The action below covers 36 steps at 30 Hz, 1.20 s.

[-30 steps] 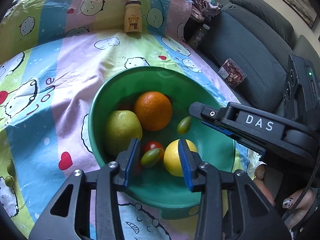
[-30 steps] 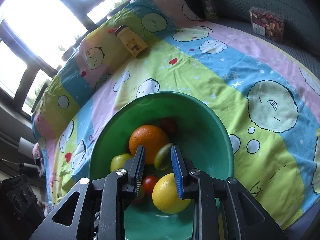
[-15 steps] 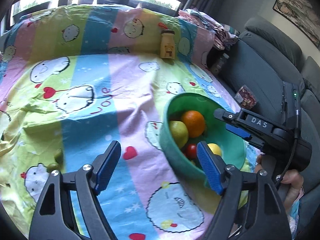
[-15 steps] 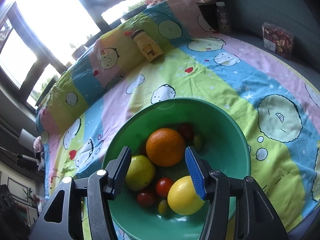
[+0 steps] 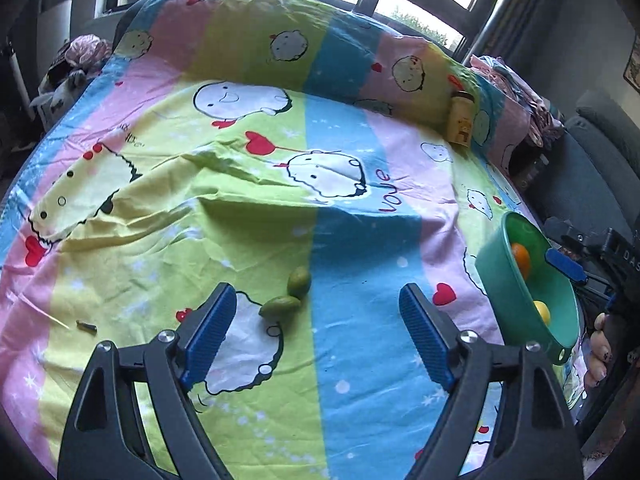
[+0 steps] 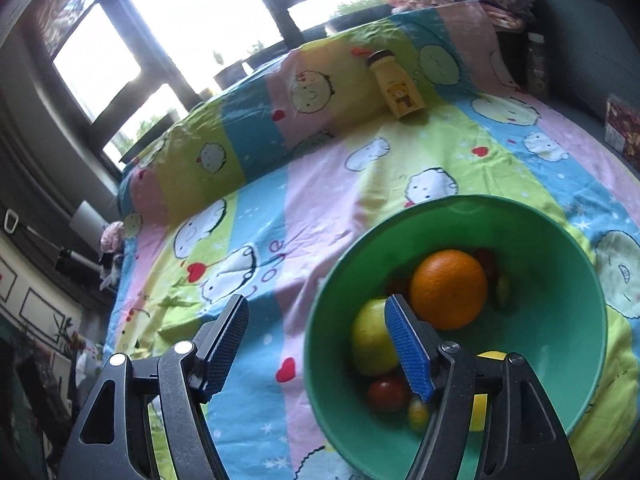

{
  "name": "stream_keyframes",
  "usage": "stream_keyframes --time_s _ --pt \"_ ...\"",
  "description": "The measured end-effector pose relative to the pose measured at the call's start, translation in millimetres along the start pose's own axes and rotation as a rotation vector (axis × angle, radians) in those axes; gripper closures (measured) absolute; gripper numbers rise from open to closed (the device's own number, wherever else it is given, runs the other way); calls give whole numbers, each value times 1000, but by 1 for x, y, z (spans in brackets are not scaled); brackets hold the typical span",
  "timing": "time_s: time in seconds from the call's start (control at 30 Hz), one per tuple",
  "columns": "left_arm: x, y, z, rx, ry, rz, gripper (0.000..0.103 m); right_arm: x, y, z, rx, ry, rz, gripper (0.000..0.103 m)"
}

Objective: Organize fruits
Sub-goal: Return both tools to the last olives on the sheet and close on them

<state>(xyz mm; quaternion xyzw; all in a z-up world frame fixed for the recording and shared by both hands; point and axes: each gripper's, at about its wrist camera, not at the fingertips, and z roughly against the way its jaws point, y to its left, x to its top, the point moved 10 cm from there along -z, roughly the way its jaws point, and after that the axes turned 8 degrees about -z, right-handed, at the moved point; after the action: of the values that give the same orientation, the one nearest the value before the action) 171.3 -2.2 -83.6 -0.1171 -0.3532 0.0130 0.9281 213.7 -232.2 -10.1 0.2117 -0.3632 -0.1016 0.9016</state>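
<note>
While both claws were spreading with nothing between the pads, the step in hand looked like fetching the stragglers. Left gripper [image 5: 312,332] pointed at two small green fruits [image 5: 290,294], touching each other on the cartoon bedsheet [image 5: 248,216], at about 11 o'clock from its jaw gap. Green bowl [image 6: 560,232] lay well apart at 3 o'clock, holding orange [image 6: 448,288], yellow-green apple [image 6: 372,340], red tomato [image 6: 386,392]. Right gripper [image 6: 316,344] straddled the bowl's near rim. Next move likely called for lowering left jaws around one green fruit. Lemon mostly hidden behind right finger; fruit type of green pair unclear.
</note>
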Motion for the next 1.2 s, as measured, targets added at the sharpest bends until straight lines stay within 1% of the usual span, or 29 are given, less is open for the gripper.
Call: stream_keyframes --time_s 0.1,0.2,0.23,0.27,0.4,0.47,0.5,0.53,0.57,0.63,0.7,0.8,0.87,0.93,1.03,1.1,1.2 --pt "-8 12 -7 -1 40 34 20 -11 26 -6 46 32 62 32" --pt "-10 19 -9 2 51 47 21 -24 53 -16 79 74 118 32" --pt "-11 22 -10 0 56 54 22 -30 62 -22 87 98 130 32" --pt "-12 24 -10 -5 59 64 25 -36 70 -30 89 135 136 32" --pt "-16 24 -13 -28 88 75 34 -61 95 -68 53 279 177 32" --pt "-18 25 -15 -24 103 72 37 -72 104 -88 45 340 187 42" --pt "-18 27 -17 -21 107 75 39 -78 107 -97 39 376 185 51" --pt "-19 28 -18 -19 113 77 42 -85 110 -106 36 413 180 58" --pt "-20 29 -19 -20 118 78 46 -91 112 -114 36 443 171 61" --pt "-21 29 -21 -26 125 79 51 -102 116 -127 34 488 167 64" --pt "-22 27 -22 -34 130 75 53 -112 123 -137 42 517 172 68" --pt "-25 23 -24 -50 150 65 56 -122 131 -142 67 539 179 69" --pt "-26 22 -25 -58 155 64 56 -125 132 -144 51 532 196 69" --pt "-26 22 -26 -65 156 71 56 -128 131 -145 32 529 215 73" --pt "-26 21 -28 -66 158 70 59 -132 133 -147 34 526 235 77" --pt "-25 20 -29 -54 153 56 61 -133 133 -149 30 527 241 78" --pt "-24 18 -31 -44 151 37 67 -136 131 -151 32 535 231 81"
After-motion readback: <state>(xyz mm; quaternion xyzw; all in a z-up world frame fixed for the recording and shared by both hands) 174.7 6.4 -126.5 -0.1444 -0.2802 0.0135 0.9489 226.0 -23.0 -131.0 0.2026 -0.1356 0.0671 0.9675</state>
